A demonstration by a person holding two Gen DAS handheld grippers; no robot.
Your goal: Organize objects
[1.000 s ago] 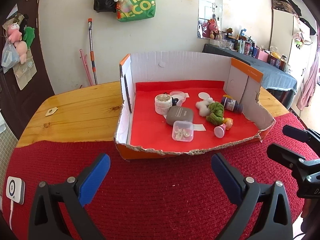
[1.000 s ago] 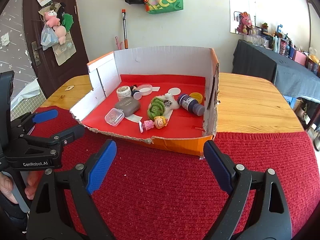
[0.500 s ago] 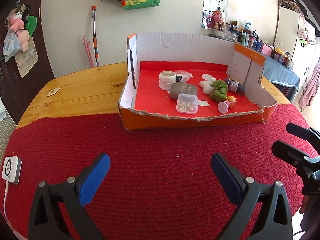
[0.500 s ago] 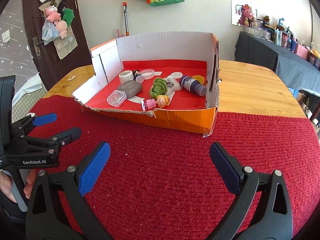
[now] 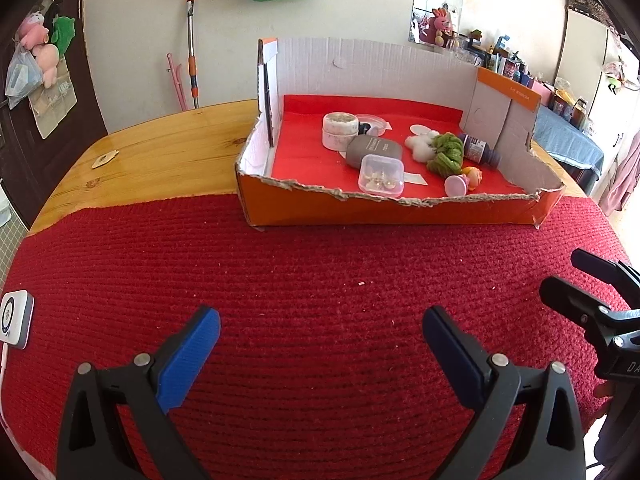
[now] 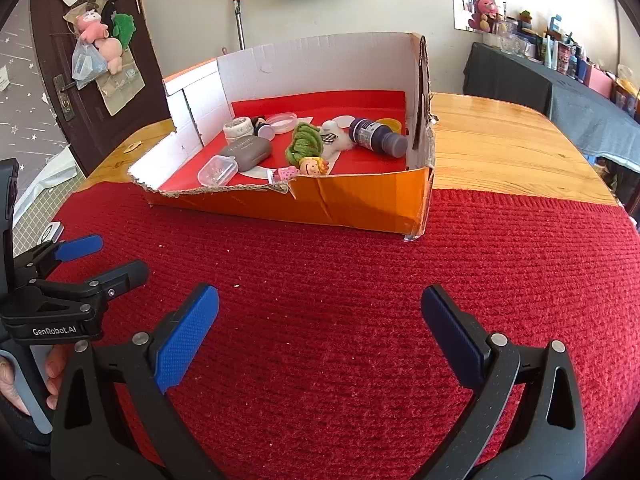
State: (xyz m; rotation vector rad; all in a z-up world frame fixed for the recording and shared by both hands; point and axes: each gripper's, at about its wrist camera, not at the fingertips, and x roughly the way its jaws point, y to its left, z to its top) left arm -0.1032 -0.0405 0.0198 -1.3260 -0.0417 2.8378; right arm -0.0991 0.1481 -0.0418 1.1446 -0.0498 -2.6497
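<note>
I see both my left gripper (image 5: 320, 338) and right gripper (image 6: 320, 318) fingers spread wide, holding nothing, with the cardboard box (image 5: 384, 210) well beyond them across the surface.

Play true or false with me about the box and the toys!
1. Both grippers, left and right, are open and hold nothing. True.
2. The dark bottle stands upright. False: it lies on its side.
3. The clear case sits inside the box. True.
4. The box stands on bare wood only. False: its front rests on the red mat.
5. The green toy lies outside the box. False: it is inside.
</note>
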